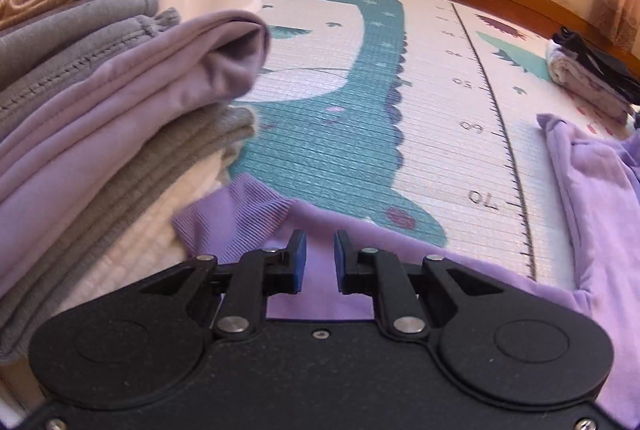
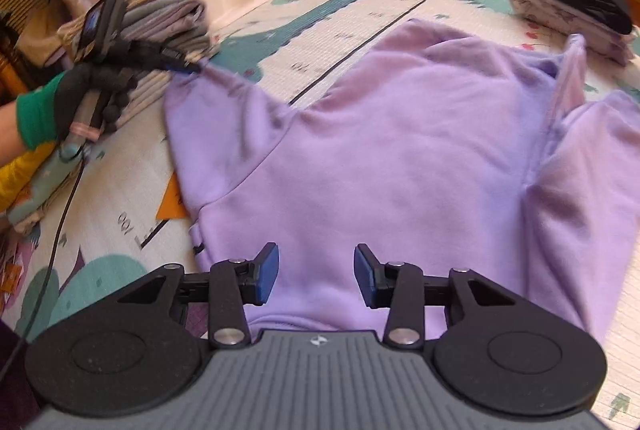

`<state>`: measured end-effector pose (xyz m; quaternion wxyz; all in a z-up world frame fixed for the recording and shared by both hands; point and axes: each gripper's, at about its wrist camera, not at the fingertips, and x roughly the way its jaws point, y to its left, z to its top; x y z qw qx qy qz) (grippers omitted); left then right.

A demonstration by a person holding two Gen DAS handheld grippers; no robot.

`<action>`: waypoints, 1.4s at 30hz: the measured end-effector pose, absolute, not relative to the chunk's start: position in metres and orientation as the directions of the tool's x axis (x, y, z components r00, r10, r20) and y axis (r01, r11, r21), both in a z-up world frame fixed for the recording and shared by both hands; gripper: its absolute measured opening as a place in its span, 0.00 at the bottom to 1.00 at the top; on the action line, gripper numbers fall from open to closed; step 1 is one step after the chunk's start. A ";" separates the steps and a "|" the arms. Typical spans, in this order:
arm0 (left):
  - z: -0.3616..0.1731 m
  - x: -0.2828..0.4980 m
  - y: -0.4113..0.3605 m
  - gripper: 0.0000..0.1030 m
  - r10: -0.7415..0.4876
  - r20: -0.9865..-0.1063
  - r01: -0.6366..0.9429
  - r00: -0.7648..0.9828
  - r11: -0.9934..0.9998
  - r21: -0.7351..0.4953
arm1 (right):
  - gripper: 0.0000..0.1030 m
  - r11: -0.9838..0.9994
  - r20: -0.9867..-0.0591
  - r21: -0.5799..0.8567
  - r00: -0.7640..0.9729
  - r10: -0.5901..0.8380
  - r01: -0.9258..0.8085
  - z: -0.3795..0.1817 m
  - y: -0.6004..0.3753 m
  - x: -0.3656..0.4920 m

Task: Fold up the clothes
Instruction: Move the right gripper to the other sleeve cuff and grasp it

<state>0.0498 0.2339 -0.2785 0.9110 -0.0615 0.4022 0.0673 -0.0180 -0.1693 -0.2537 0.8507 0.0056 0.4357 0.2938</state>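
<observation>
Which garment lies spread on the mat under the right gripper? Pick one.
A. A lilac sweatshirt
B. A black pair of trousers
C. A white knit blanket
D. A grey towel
A: in the right wrist view the lilac sweatshirt lies spread on the play mat, with the right gripper open above it.

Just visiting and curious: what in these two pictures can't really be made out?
- Lilac sweatshirt: near hem hidden behind the right tongs, right wrist view.
- Left tongs: tips blurred against the sleeve; grip unclear, same view.
- Folded pile: cut off by the left edge, left wrist view.
</observation>
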 end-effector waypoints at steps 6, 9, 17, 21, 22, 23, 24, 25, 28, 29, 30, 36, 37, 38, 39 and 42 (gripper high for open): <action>-0.269 0.039 0.186 0.23 -0.053 -0.744 -0.040 0.666 0.994 -0.106 | 0.42 0.916 -0.673 0.358 0.630 0.389 -0.183 -0.240 -0.259 0.038; -0.269 0.035 0.159 0.24 -0.111 -0.747 0.045 0.655 0.993 -0.109 | 0.42 0.913 -0.668 0.407 0.674 0.316 -0.026 -0.249 -0.305 0.065; -0.282 0.026 0.099 0.24 -0.175 -0.775 0.251 0.607 0.968 -0.022 | 0.43 0.871 -0.695 0.460 0.681 0.231 0.173 -0.287 -0.379 0.132; -0.286 0.022 0.090 0.24 -0.193 -0.787 0.279 0.587 0.960 -0.027 | 0.45 0.855 -0.710 0.477 0.664 0.236 0.206 -0.301 -0.392 0.165; -0.287 0.022 0.088 0.24 -0.195 -0.789 0.283 0.583 0.959 -0.028 | 0.45 0.853 -0.713 0.478 0.660 0.238 0.208 -0.304 -0.395 0.172; -0.288 0.021 0.087 0.24 -0.195 -0.791 0.287 0.580 0.958 -0.026 | 0.45 0.853 -0.717 0.478 0.655 0.240 0.210 -0.307 -0.396 0.178; -0.289 0.021 0.086 0.24 -0.194 -0.793 0.289 0.577 0.957 -0.024 | 0.44 0.854 -0.721 0.476 0.650 0.241 0.211 -0.309 -0.396 0.183; -0.289 0.021 0.086 0.24 -0.193 -0.794 0.287 0.576 0.958 -0.025 | 0.44 0.854 -0.722 0.476 0.647 0.244 0.209 -0.311 -0.396 0.187; -0.291 0.022 0.086 0.24 -0.189 -0.799 0.282 0.572 0.959 -0.025 | 0.44 0.859 -0.730 0.474 0.632 0.260 0.193 -0.317 -0.394 0.197; -0.291 0.022 0.086 0.24 -0.187 -0.800 0.281 0.570 0.959 -0.024 | 0.41 0.873 -0.741 0.453 0.622 0.255 0.182 -0.318 -0.390 0.200; -0.292 0.022 0.086 0.24 -0.185 -0.801 0.281 0.570 0.959 -0.022 | 0.37 0.886 -0.751 0.431 0.611 0.248 0.170 -0.320 -0.387 0.202; -0.294 0.023 0.082 0.24 -0.178 -0.805 0.287 0.565 0.958 -0.009 | 0.12 0.954 -0.791 0.285 0.586 0.177 0.096 -0.319 -0.370 0.208; -0.294 0.023 0.082 0.24 -0.177 -0.805 0.289 0.566 0.957 -0.007 | 0.10 0.956 -0.788 0.280 0.591 0.174 0.092 -0.317 -0.371 0.208; -0.293 0.023 0.082 0.24 -0.178 -0.805 0.290 0.566 0.957 -0.008 | 0.09 0.957 -0.779 0.278 0.603 0.172 0.087 -0.314 -0.370 0.205; -0.293 0.023 0.081 0.24 -0.179 -0.804 0.291 0.567 0.957 -0.007 | 0.09 0.958 -0.768 0.274 0.618 0.167 0.081 -0.311 -0.370 0.202; -0.292 0.023 0.081 0.24 -0.181 -0.803 0.293 0.568 0.956 -0.008 | 0.08 0.953 -0.725 0.292 0.669 0.164 0.084 -0.295 -0.375 0.183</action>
